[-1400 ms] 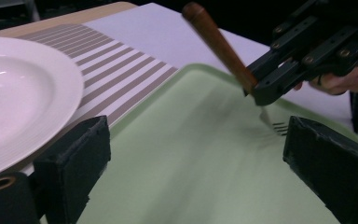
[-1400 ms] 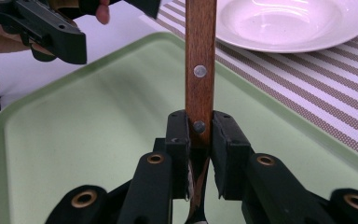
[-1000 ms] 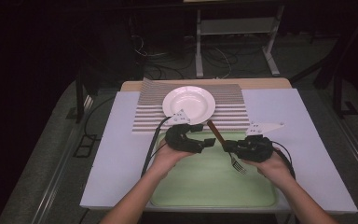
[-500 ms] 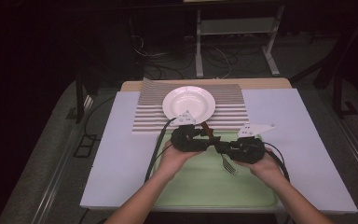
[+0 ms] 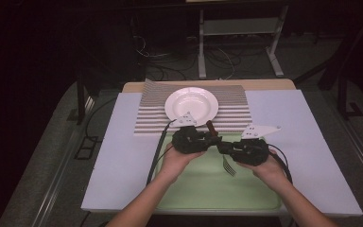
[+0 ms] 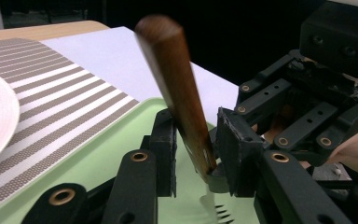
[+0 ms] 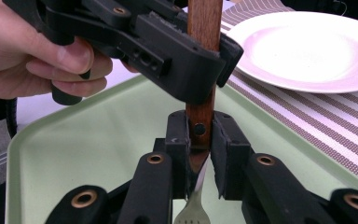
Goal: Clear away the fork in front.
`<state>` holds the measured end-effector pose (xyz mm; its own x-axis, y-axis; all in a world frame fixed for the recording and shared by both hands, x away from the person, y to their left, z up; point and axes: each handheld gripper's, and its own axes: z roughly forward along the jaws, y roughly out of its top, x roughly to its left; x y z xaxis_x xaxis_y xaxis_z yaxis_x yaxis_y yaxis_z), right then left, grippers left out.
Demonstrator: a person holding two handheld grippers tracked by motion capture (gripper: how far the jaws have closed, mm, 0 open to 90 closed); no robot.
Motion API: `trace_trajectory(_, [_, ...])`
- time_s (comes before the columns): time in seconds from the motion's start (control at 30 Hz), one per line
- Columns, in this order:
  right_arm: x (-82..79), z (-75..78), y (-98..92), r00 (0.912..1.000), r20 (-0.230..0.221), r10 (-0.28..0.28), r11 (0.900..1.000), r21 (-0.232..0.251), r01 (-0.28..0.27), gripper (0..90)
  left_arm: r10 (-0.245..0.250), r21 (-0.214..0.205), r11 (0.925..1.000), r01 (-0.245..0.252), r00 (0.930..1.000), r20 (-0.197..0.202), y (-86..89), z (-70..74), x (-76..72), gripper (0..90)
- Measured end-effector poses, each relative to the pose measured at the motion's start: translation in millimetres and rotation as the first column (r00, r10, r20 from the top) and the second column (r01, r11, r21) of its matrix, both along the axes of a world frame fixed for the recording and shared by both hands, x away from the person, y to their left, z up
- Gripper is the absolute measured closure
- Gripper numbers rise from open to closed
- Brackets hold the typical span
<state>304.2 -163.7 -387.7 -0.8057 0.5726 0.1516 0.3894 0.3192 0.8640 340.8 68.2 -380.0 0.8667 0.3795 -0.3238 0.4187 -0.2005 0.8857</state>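
Note:
A fork (image 5: 211, 126) with a brown wooden handle (image 6: 172, 79) stands tilted over the green tray (image 5: 203, 189), tines (image 7: 191, 212) down. My right gripper (image 7: 199, 140) is shut on the lower end of the handle, just above the metal neck. My left gripper (image 6: 196, 154) has the handle between its jaws higher up. Its jaws have just been closing, and a thin gap still shows beside one pad. In the high view the left gripper (image 5: 212, 138) and the right gripper (image 5: 223, 147) meet nose to nose at the tray's far edge.
A white plate (image 5: 191, 105) rests on a striped placemat (image 5: 151, 118) just beyond the tray. A pale cloth (image 5: 123, 156) covers the table. Cables trail from both grippers. A metal stand (image 5: 236, 28) is on the dark floor behind.
My left gripper has shifted right to the fork's handle and its jaws have narrowed around it. The right gripper with the fork has drifted slightly left toward it.

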Motion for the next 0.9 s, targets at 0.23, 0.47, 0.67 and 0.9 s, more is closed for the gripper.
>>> trace_trajectory(0.23, [-1.1, 2.9, 1.4, 0.9999, 0.012, 0.0, 0.9999, 0.011, 0.0, 77.1, -0.008, -0.026, 0.9996, 0.007, 0.9998, -0.019, 2.1, 1.9, 0.3, 74.4])
trace_trajectory(0.47, [-1.3, 2.3, 3.0, 0.9996, 0.024, 0.018, 0.9998, 0.011, -0.018, 71.4, -0.017, -0.039, 0.9991, 0.016, 0.9995, -0.025, 5.3, 3.9, 0.6, 76.9])
trace_trajectory(0.67, [-3.1, -1.8, 0.7, 0.9986, 0.052, -0.013, 0.9998, -0.011, 0.013, 45.7, -0.017, -0.053, 0.9985, 0.017, 0.9998, -0.006, 17.4, 11.2, 1.8, 77.9])
trace_trajectory(0.9, [2.2, -13.4, -14.7, 0.9986, 0.002, -0.053, 0.9984, -0.02, 0.053, 19.5, -0.012, 0.005, 0.9999, 0.012, 0.9995, 0.029, 39.1, 19.9, 2.3, 80.7])
